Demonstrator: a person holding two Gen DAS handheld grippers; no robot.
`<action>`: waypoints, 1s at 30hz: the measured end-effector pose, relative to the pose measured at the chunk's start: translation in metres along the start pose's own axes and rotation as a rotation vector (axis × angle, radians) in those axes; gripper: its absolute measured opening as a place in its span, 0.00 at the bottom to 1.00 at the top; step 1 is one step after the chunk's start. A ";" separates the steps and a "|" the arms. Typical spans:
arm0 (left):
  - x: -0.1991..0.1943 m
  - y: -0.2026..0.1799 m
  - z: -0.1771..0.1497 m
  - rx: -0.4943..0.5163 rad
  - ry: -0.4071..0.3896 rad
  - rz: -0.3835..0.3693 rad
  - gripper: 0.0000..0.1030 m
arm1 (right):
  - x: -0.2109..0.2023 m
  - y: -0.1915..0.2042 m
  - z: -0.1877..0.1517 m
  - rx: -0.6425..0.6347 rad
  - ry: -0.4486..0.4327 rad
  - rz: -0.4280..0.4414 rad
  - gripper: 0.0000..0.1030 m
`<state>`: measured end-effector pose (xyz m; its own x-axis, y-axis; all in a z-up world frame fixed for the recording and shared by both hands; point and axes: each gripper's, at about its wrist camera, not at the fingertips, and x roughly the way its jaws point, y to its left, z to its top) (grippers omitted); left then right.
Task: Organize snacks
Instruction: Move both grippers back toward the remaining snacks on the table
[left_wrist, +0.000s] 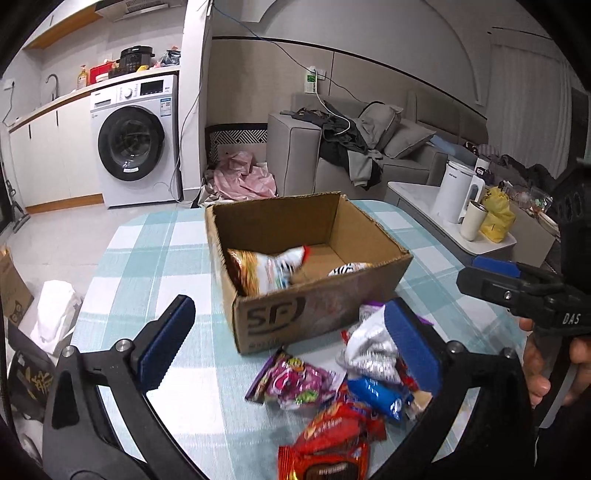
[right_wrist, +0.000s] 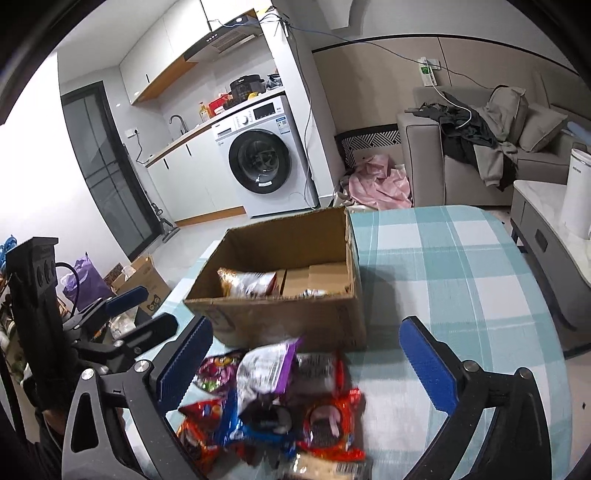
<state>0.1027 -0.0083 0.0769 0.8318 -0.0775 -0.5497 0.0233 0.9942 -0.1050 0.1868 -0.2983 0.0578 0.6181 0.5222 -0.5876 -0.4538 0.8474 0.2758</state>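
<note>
Left gripper (left_wrist: 290, 343): jaws spread wide, nothing between the pads, held above the snack pile (left_wrist: 332, 391) on the checked tablecloth (left_wrist: 166, 258). Right gripper (right_wrist: 304, 363): likewise fully spread and empty, above the same pile. Cardboard box (left_wrist: 317, 314): open-topped, upright on the table just behind the pile. Inside the box: one white-and-brown snack bag (left_wrist: 266, 269) leaning against the left wall, one striped packet (left_wrist: 349, 267) near the front wall. Loose on the cloth: purple candy bag (left_wrist: 295, 380), blue packet (left_wrist: 376, 397), red wrappers (left_wrist: 332, 439).
</note>
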 end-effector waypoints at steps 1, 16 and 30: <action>-0.005 0.001 -0.004 -0.004 0.004 -0.001 0.99 | -0.002 -0.001 -0.003 0.004 0.002 -0.004 1.00; -0.022 0.013 -0.055 -0.038 0.066 -0.006 0.99 | -0.012 -0.016 -0.056 0.054 0.085 -0.060 1.00; -0.025 -0.005 -0.081 0.019 0.113 -0.025 0.99 | -0.003 -0.007 -0.081 -0.025 0.177 -0.070 1.00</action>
<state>0.0371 -0.0171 0.0242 0.7633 -0.1091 -0.6368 0.0545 0.9930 -0.1047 0.1356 -0.3137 -0.0041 0.5275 0.4350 -0.7297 -0.4306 0.8773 0.2117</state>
